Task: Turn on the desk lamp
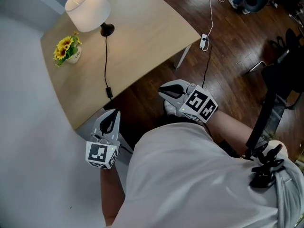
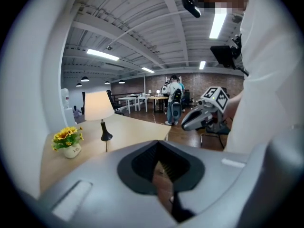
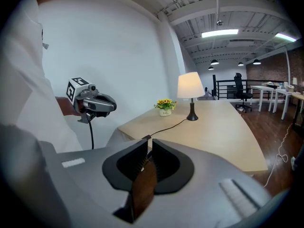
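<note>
Not started: my left gripper (image 1: 112, 114) and right gripper (image 1: 164, 93), jaws pressed together on nothing, hang well short of the lamp (image 1: 88, 4) ahead.

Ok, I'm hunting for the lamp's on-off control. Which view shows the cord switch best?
The head view: the cord switch lies in plain sight on the black cord near the table edge. The right gripper view shows it small and low; the left gripper view shows the desk lamp but not the switch.
</note>
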Demonstrator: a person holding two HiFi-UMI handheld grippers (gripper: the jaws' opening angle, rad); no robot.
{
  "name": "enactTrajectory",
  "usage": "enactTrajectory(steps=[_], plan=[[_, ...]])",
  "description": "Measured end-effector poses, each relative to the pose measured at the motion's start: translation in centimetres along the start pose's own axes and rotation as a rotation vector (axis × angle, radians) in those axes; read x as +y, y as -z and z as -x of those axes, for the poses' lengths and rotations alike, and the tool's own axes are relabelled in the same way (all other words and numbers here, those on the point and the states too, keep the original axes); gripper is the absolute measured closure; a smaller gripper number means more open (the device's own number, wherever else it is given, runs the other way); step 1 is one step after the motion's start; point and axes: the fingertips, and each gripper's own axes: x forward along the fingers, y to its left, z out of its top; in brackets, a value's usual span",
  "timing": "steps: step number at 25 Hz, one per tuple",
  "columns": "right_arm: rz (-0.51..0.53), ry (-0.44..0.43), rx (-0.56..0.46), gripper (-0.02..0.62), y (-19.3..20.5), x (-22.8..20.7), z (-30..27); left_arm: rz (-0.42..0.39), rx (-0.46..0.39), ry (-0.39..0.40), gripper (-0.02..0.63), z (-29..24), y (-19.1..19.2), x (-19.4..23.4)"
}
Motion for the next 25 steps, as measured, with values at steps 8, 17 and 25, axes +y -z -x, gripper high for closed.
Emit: enactTrajectory(steps=[8, 17, 25], plan=[[0.018, 0.019, 0.008, 0.565, 1.4, 10.1, 1.8, 0.055, -0.099, 0.005, 0.588, 9.1, 3.4, -4.9], [0.047, 0.012, 0.003, 0.565, 2.9, 17.4, 3.6, 0.126, -0.137, -0.013, 0.588, 15.1, 6.4, -8.4], [0.068, 0.039, -0.065, 0.563, 0.9, 15.0, 8.0, 0.167, -0.179, -0.048, 0.588, 15.1, 3.2, -9.1]])
